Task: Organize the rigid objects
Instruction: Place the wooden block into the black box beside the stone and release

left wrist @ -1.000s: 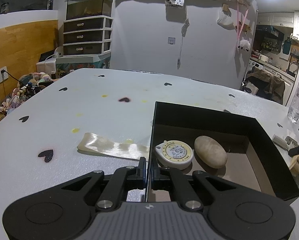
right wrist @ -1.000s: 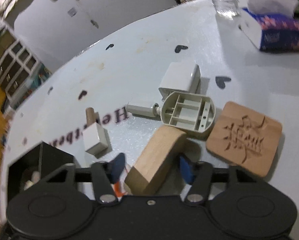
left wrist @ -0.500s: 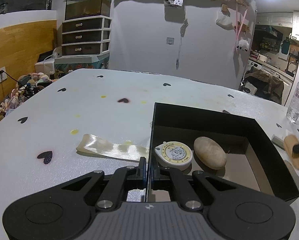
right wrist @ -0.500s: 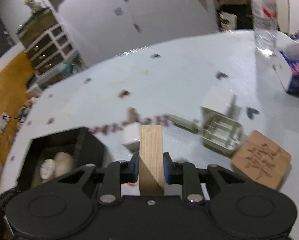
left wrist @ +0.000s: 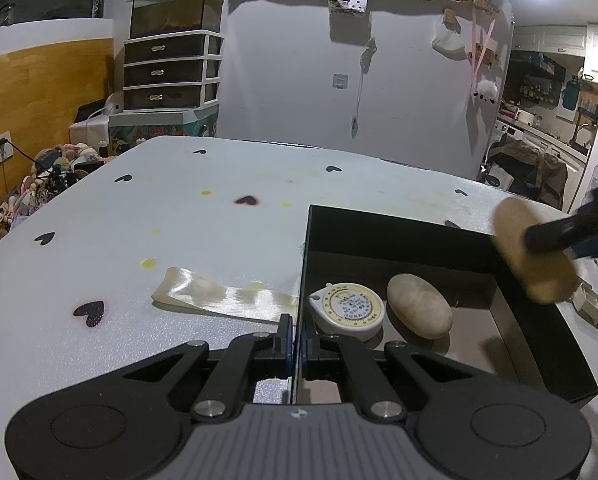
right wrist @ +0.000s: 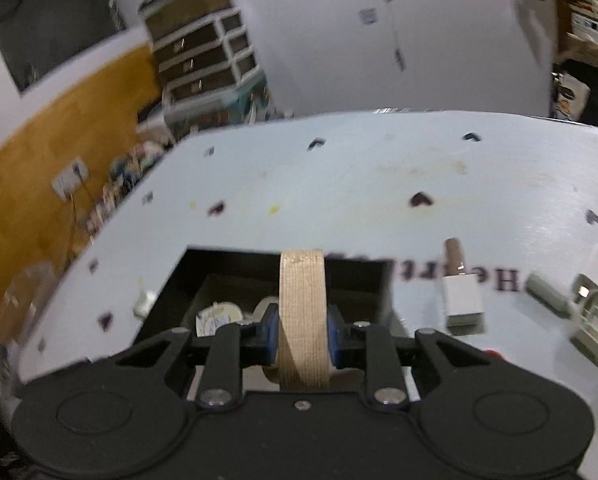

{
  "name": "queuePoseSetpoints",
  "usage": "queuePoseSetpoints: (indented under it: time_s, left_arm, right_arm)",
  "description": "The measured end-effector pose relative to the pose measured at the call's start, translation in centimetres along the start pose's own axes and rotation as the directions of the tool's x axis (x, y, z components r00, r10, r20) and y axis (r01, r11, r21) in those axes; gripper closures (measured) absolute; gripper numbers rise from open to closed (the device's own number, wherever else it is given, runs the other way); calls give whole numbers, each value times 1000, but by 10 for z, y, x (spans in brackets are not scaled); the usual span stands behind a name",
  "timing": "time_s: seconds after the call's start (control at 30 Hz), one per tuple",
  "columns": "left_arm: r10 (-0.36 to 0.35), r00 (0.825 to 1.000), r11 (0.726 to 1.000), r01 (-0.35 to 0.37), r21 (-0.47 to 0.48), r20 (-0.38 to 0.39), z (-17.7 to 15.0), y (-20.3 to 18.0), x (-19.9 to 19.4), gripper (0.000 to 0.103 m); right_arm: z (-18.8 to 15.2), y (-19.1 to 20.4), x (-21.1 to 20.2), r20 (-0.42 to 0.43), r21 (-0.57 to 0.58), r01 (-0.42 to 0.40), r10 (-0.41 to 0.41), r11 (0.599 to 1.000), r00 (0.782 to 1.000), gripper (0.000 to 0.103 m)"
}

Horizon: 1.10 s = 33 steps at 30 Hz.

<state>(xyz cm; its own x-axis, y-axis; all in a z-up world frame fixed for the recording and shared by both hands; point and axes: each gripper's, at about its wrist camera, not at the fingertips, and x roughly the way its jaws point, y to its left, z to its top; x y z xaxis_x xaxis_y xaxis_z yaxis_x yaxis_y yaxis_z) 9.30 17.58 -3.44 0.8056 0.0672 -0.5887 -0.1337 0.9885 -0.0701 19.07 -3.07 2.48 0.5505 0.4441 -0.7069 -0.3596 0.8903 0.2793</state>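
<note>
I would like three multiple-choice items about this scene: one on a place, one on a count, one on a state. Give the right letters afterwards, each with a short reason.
1. Where does the round white measuring tape lie?
A. on the white tabletop beside the ribbon
B. inside the black open box
C. on the drawer unit

2. How many things lie inside the black open box?
A. two
B. four
C. none

3. What does the right gripper hold?
A. nothing, its jaws stand wide
B. a plastic bottle
C. a pale wooden block with a rounded end

Answers:
1 B: the left wrist view shows the tape on the box floor, next to the smooth beige oval stone.
2 A: only the tape and the stone show there.
3 C: the blue pads press on both sides of the block, which hangs over the box.
</note>
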Motion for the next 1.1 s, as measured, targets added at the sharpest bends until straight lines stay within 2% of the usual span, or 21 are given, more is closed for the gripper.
queuePoseSetpoints:
  time_s: [0.2,0.37,0.47,0.53,0.63,0.83,1.1]
  left_arm:
    - [-5,1000,1000,5,-2,2,-1,1,0,100]
    - [-15,1000,1000,15,-3,5,-3,5,-2,100]
    - [-21,1000,1000,21,-3,8,-3,6,-2,100]
    - [-24,1000,1000,24,-4,10,-3,7,-2,100]
    - [-30,999,1000,31,-7,10,-4,10,-2,99]
    - [-33,999,999,34,-8,10,-3,11,-2,99]
    - [-34,999,999,34,-10,10,-3,12,-2,99]
  right_arm:
    - [-7,28,36,-57,-159,132,-142,978,988,79]
    - [-18,45,55,-28,-332,285,-312,899,950,79]
    - [-28,54,62,-12,-411,335,-372,848,928,78]
    - [-31,57,69,-24,-436,350,-400,829,916,78]
    - [-31,60,72,-47,-437,343,-402,832,915,71]
    - [-26,58,60,-83,-391,268,-324,880,942,71]
    - [-24,52,50,-91,-348,231,-278,908,956,75]
